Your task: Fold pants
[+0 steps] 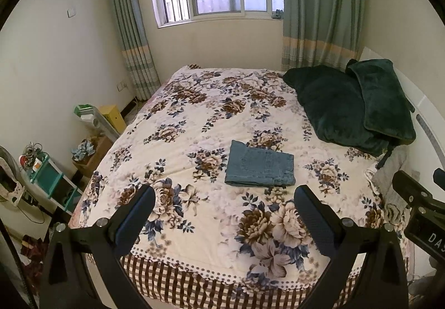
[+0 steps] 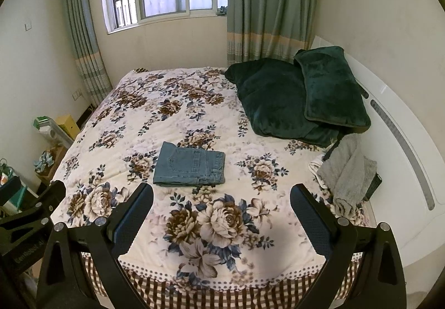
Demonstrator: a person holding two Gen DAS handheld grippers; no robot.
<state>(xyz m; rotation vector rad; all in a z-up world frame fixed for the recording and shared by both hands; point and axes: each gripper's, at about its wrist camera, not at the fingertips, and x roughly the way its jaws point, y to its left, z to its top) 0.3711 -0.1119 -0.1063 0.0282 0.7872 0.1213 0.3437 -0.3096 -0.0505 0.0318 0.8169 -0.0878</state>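
On floral bedspread [image 1: 172, 103], folded jeans [image 1: 260, 168]; both hand-held grippers [image 1: 224, 195] [image 2: 221, 192] spread wide, unladen; grey towel [image 2: 347, 169] clear only from right wrist

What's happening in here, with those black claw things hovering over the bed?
A person holds a pair of tongs in each hand, each with a camera on it, for folding pants. The jeans lie on the floral bedspread as a neat folded rectangle, so the folding looks done. The left tongs and right tongs both hang open near the bed's front edge, holding nothing and not touching the jeans. Dark green pillows and a grey towel sit off to the right.
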